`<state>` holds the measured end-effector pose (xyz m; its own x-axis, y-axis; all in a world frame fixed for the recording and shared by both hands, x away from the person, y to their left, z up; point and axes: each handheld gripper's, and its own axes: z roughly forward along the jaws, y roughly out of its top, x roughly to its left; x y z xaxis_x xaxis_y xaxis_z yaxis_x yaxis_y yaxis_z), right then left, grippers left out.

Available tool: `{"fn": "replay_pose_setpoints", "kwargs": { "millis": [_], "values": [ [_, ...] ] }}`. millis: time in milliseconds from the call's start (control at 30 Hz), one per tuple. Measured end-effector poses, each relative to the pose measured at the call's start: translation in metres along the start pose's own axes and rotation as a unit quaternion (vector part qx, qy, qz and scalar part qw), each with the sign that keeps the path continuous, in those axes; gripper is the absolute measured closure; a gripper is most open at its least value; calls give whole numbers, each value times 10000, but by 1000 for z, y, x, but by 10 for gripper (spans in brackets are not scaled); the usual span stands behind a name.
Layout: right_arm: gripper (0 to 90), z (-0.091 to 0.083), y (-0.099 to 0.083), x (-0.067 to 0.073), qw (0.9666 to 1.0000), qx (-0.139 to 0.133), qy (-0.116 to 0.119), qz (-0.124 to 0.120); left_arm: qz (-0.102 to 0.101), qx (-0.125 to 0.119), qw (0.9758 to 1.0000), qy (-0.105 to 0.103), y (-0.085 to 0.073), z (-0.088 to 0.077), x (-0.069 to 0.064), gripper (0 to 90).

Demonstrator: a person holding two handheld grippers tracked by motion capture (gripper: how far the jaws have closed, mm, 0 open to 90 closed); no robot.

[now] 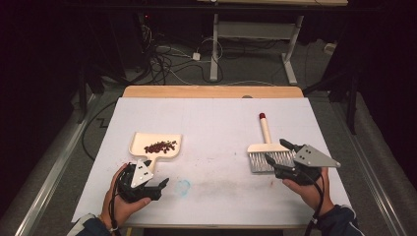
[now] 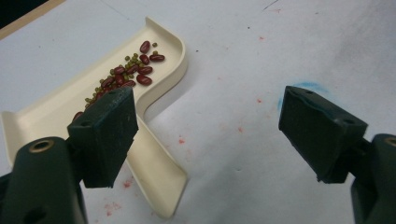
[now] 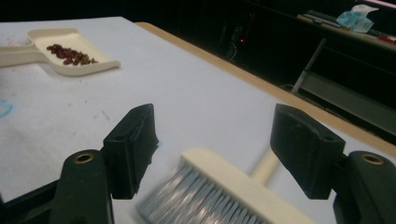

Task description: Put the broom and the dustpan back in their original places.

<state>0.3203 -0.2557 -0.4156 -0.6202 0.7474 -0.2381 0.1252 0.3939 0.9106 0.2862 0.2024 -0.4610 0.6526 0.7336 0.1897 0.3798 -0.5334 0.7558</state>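
On white table (image 1: 211, 123): dustpan (image 1: 156, 146) (beans (image 1: 160, 146) inside) by left gripper (image 1: 156, 187), brush (image 1: 265, 147) under right gripper (image 1: 280, 151); both fingers spread, empty.

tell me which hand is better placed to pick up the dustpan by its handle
Left. The left tool is open right beside the dustpan handle, with the beans in the tray ahead. The right tool is over the brush, across the table.
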Motion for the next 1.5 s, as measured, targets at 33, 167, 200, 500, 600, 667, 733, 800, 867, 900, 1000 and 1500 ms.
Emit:
{"fn": "replay_pose_setpoints", "kwargs": {
  "millis": [33, 167, 200, 500, 600, 667, 733, 800, 867, 900, 1000, 1500],
  "values": [
    [304, -1, -5, 2, 10000, 22, 31, 4, 26, -15, 10000, 2, 0, -1, -1, 188],
    [233, -4, -22, 8, 9995, 231, -26, 216, 56, -49, 10000, 13, 0, -2, -2, 188],
    [215, -5, -25, 8, 9993, 258, 13, 272, 71, -51, 10000, 16, 0, -2, -2, 188],
    [163, -5, -25, 12, 9989, 384, -211, 171, 135, -95, 9998, 57, -1, -3, -3, 167],
    [164, -3, -25, 13, 9990, 385, -191, 136, 168, -49, 9998, 66, -1, -4, -2, 167],
    [164, -2, -25, 13, 9989, 397, -199, 134, 165, -59, 9998, 66, -1, -4, -2, 167],
    [164, -2, -25, 13, 9990, 393, -188, 133, 160, -51, 9998, 71, -1, -3, -2, 167],
    [165, -3, -25, 13, 9990, 389, -203, 130, 163, -31, 9998, 75, -1, -2, -3, 167],
    [166, -4, -25, 13, 9990, 383, -213, 118, 195, 20, 9998, 69, 0, -1, -3, 167],
    [166, -4, -24, 13, 9989, 387, -222, 109, 210, 39, 9997, 67, 0, 0, -4, 167],
    [167, -4, -25, 13, 9988, 403, -274, 72, 208, 50, 9998, 65, 0, 0, -4, 167],
    [171, -4, -24, 14, 9988, 415, -274, -7, 191, 57, 9998, 78, 0, 1, -3, 167]
  ]
}}
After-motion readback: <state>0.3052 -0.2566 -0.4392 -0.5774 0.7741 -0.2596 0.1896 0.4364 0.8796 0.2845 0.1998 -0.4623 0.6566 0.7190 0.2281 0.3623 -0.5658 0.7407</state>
